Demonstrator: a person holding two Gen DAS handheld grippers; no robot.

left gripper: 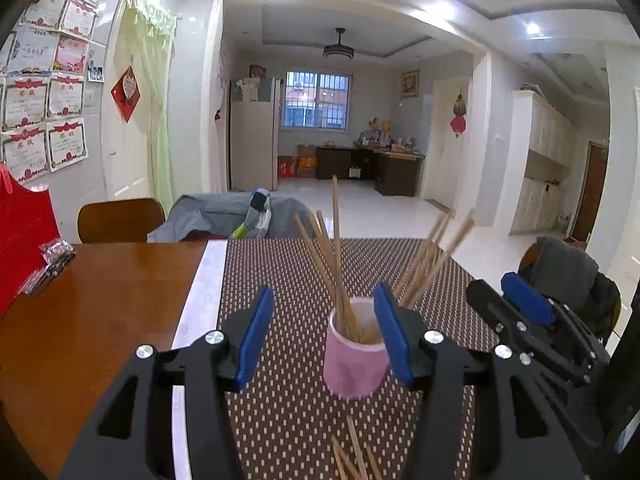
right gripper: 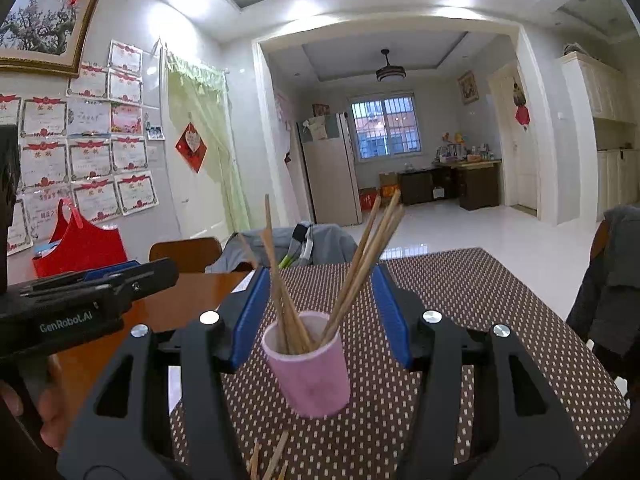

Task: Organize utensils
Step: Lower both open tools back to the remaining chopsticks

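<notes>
A pink cup (left gripper: 352, 368) stands on the brown dotted mat (left gripper: 280, 280) with several wooden chopsticks (left gripper: 336, 248) fanned out of it. My left gripper (left gripper: 324, 336) is open, and the cup sits just beyond its blue pads, close to the right pad. In the right wrist view the pink cup (right gripper: 310, 372) stands past my right gripper (right gripper: 320, 316), which is open with gaps on both sides. More loose chopsticks (left gripper: 352, 456) lie on the mat below the cup, and these loose chopsticks (right gripper: 272, 460) also show here. Each gripper shows in the other's view: right gripper (left gripper: 494, 286), left gripper (right gripper: 156, 270).
The mat covers the right part of a wooden table (left gripper: 100, 320). A plastic packet (left gripper: 48, 264) and a red bag (left gripper: 24, 232) sit at its left. Chairs draped with grey clothing (left gripper: 224, 216) stand behind, and another chair (left gripper: 568, 280) stands at the right edge.
</notes>
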